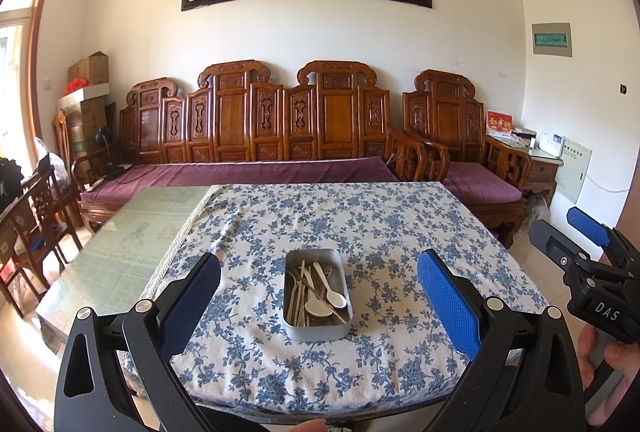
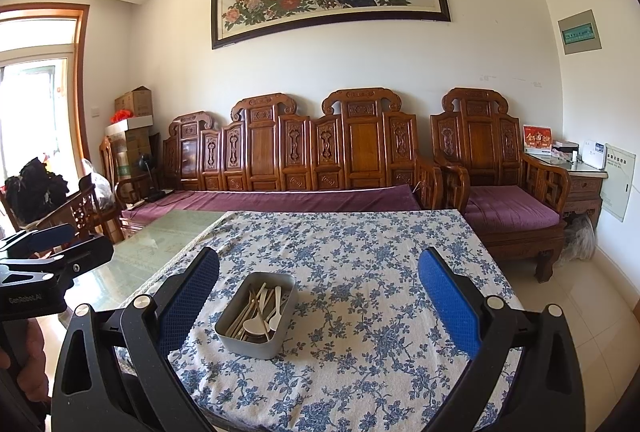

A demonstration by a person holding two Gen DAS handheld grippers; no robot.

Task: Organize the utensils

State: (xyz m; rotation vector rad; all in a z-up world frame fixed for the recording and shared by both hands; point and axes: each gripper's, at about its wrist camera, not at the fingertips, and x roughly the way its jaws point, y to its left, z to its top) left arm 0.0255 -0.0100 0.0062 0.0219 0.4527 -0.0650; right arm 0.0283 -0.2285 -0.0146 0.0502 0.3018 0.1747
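Observation:
A grey metal tin (image 1: 294,330) (image 2: 240,346) stands on the blue floral tablecloth (image 1: 384,232) (image 2: 360,272) near the table's front. Inside it lie white spoons (image 1: 329,294) (image 2: 256,326), chopsticks and metal utensils, all mixed. My left gripper (image 1: 318,296) is open, held above and in front of the tin, with nothing between its blue-padded fingers (image 1: 448,300). My right gripper (image 2: 318,300) is open too; the tin sits toward its left finger (image 2: 188,296). Each gripper shows at the edge of the other's view: the right gripper (image 1: 588,252) and the left gripper (image 2: 44,256).
The cloth covers the right part of a glass-topped table (image 1: 132,244) (image 2: 152,244). A carved wooden sofa (image 1: 260,136) (image 2: 300,160) with purple cushions stands behind, an armchair (image 2: 500,184) at right. Wooden chairs (image 1: 36,216) stand left. A hand (image 1: 612,364) holds the right gripper.

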